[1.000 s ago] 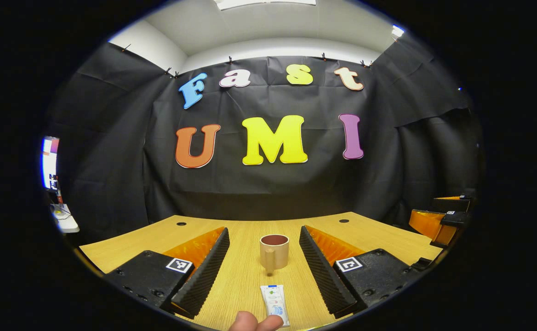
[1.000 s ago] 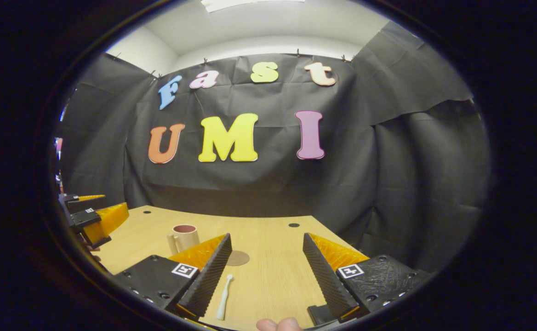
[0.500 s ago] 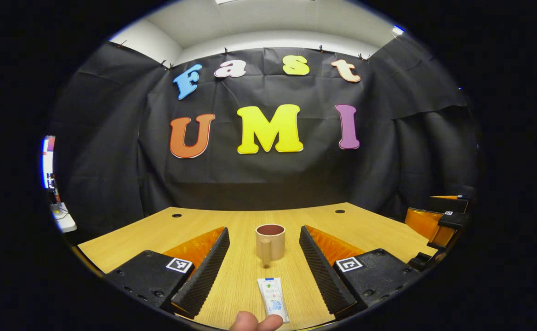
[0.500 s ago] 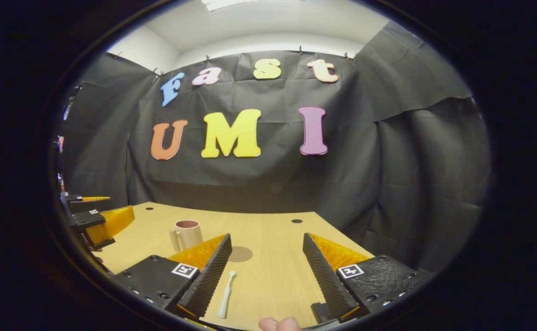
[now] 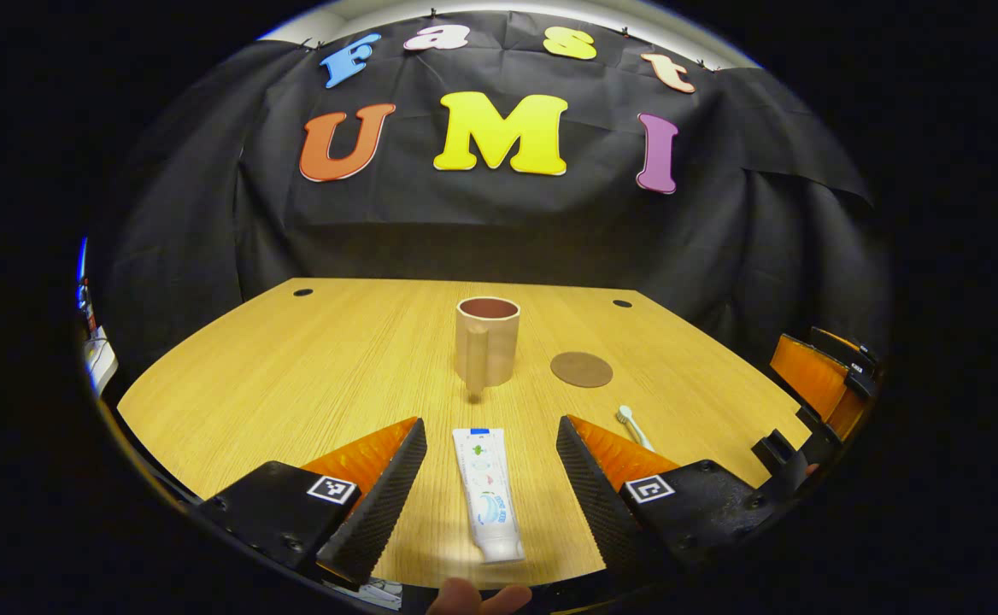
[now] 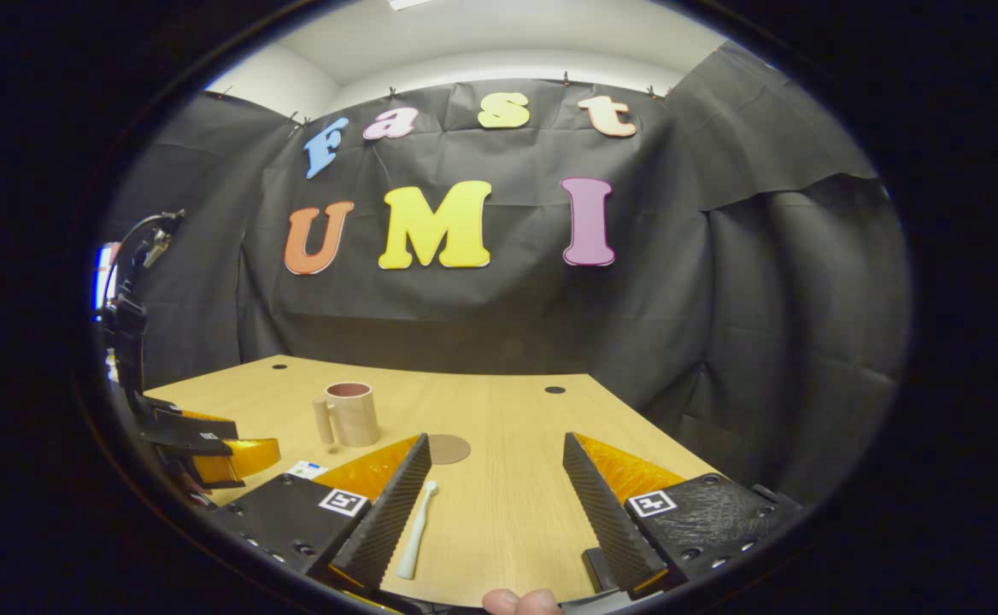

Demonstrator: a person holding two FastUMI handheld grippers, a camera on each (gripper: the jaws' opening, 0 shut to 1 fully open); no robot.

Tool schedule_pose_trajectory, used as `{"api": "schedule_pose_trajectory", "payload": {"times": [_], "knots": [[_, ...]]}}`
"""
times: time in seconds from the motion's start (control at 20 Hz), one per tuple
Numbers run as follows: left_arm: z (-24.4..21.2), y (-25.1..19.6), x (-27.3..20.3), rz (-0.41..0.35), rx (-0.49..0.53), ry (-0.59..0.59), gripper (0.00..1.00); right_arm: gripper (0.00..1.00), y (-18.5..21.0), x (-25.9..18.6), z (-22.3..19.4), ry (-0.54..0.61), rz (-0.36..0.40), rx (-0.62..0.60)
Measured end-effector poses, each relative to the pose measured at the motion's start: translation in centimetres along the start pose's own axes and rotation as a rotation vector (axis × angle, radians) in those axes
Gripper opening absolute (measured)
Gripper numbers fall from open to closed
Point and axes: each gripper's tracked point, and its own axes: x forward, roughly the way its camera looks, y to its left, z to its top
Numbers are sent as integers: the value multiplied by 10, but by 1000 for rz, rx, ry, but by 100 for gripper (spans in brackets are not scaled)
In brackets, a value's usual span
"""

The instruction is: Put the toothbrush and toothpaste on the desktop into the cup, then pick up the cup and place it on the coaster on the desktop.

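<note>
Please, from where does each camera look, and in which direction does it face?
Left gripper view: rides on the left gripper, tilted down at the wooden desk; a white toothpaste tube lies between its open jaws, a fingertip below.
Right gripper view: rides on the right gripper, looking across the desk toward the wall; a pale toothbrush lies by its jaws.
Both share the beige handled cup and round brown coaster.

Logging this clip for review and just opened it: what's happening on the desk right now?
A person holds a gripper in each hand above a wooden desk. The left gripper is open, its fingers on either side of the toothpaste, which lies flat, not yet gripped. The right gripper is open too, with the toothbrush lying by its left finger. The cup stands empty beside the coaster.
</note>
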Motion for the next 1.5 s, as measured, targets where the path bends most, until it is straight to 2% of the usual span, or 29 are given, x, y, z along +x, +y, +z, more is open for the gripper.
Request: {"api": "schedule_pose_trajectory", "payload": {"times": [0.4,0.6,0.8,1.0,1.05,1.1,1.25,1.35,1.45,1.5], "knots": [[-40,3,10,21,1,190,98,95,-3,4,-34,90,0,-5],[-61,6,9,39,-15,285,98,93,-7,6,-39,97,-10,0],[-71,4,13,49,-29,342,88,96,-5,6,-45,106,-3,-1],[-73,7,16,78,-27,359,75,95,2,7,-54,132,15,-5],[-73,9,17,88,-27,366,78,95,5,6,-56,141,24,-8],[-73,9,16,95,-27,373,68,95,7,7,-58,151,29,-16],[-71,11,17,111,-23,384,64,94,7,7,-62,170,27,-51],[-69,16,19,123,-36,387,55,96,12,7,-64,183,40,-41],[-68,14,18,115,-41,384,51,95,20,11,-71,210,58,-14],[-67,14,18,111,-41,377,46,95,23,12,-75,228,60,-11]]}}
